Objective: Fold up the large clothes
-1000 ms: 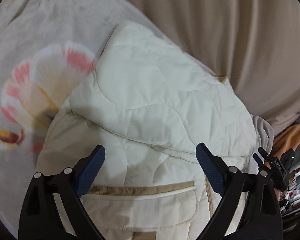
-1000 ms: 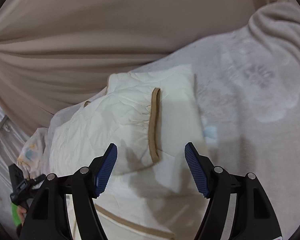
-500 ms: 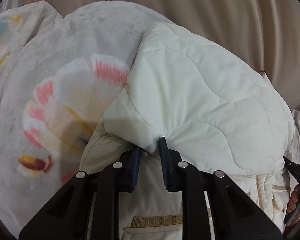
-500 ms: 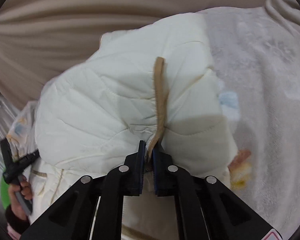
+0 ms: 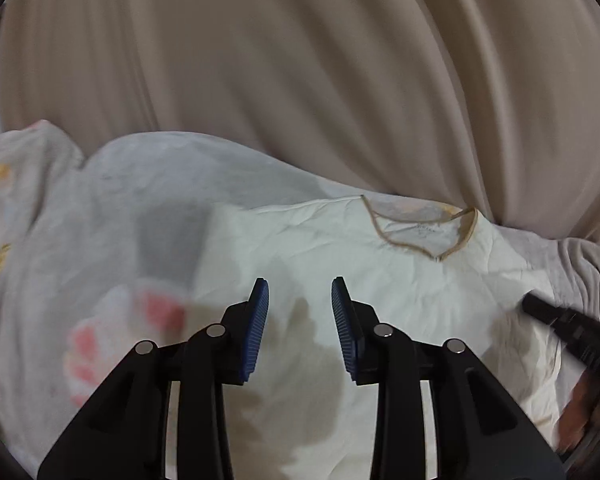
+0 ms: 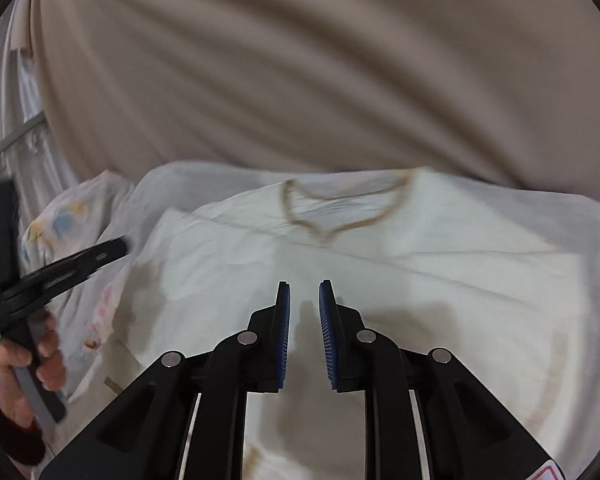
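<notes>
The cream quilted jacket [image 5: 400, 280] lies spread flat across the middle and lower right of the left wrist view, its tan-trimmed neckline [image 5: 424, 236] up toward the right. In the right wrist view the same jacket [image 6: 420, 264] fills the centre, neckline [image 6: 340, 212] just above middle. It rests on a pale blanket [image 5: 112, 216] with pink and yellow flower prints at the lower left of the left view; what carries the blanket I cannot tell. Behind it all hangs a beige curtain [image 5: 300, 72], folds running across the whole upper half of both views.

Left hand-held gripper [image 5: 300, 292] sits at bottom centre of its view, jaws parted and opening, nothing between the blue pads, only jacket fabric beneath. Right hand-held gripper [image 6: 304, 296] likewise: a narrow gap, opening, empty. In the right view the other gripper's black body shows at the left edge, with the person's hand [image 6: 24, 368] wrapped round its handle. At the right edge of the left view a black, blurred gripper part pokes in over the jacket.

Half a second ago each gripper was clamped on a fold of the jacket, bunched up right at the lens. Now both have let go, and the jacket lies smooth and farther off.
</notes>
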Motion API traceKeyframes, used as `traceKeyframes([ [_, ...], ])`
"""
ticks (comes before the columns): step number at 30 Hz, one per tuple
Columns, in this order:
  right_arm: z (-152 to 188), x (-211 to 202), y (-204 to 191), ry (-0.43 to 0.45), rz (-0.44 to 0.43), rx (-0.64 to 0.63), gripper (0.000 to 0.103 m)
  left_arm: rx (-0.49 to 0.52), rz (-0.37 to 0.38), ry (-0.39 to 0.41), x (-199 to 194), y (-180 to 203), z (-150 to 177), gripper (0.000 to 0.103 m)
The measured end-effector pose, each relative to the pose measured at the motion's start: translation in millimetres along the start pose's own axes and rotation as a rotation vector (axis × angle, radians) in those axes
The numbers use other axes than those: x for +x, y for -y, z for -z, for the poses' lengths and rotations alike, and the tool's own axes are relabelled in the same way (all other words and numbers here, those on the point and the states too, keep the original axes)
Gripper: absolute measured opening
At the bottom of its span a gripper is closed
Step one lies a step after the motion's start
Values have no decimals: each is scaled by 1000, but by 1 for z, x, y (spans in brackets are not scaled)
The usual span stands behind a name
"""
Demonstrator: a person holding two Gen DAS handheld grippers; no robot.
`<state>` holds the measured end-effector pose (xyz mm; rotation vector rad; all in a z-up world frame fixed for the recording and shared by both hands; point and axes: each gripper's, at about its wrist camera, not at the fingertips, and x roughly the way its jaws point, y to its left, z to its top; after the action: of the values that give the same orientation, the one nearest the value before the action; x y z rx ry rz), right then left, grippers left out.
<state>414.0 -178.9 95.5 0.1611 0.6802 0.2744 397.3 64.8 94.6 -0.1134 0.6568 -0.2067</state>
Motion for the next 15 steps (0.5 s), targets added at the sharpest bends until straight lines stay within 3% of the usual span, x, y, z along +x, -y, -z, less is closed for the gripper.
traceKeyframes([
  [3, 6, 47, -17, -59, -16, -28, 17, 35, -66, -40, 49, 14, -4, 32],
  [4, 9, 60, -19, -76, -5, -48, 14, 37, -100, -62, 66, 14, -2, 33],
  [5, 13, 65, -19, -81, 11, -64, 4, 31, -131, -84, 80, 9, 1, 33],
  [6, 15, 67, -12, -81, 14, -70, 2, 17, -155, -94, 90, -1, 5, 33],
  [8, 20, 53, 29, -51, 22, -18, 0, 2, -187, -90, 96, -19, 10, 33],
  [11, 30, 20, 112, 0, 53, 172, 0, -1, -249, -80, 99, -52, 16, 34],
  [12, 35, 8, 134, 15, 68, 224, 0, -30, -263, -82, 97, -65, 17, 40],
  [15, 45, -37, 167, 55, 158, 297, 4, -123, -204, -74, 72, -86, 17, 42],
])
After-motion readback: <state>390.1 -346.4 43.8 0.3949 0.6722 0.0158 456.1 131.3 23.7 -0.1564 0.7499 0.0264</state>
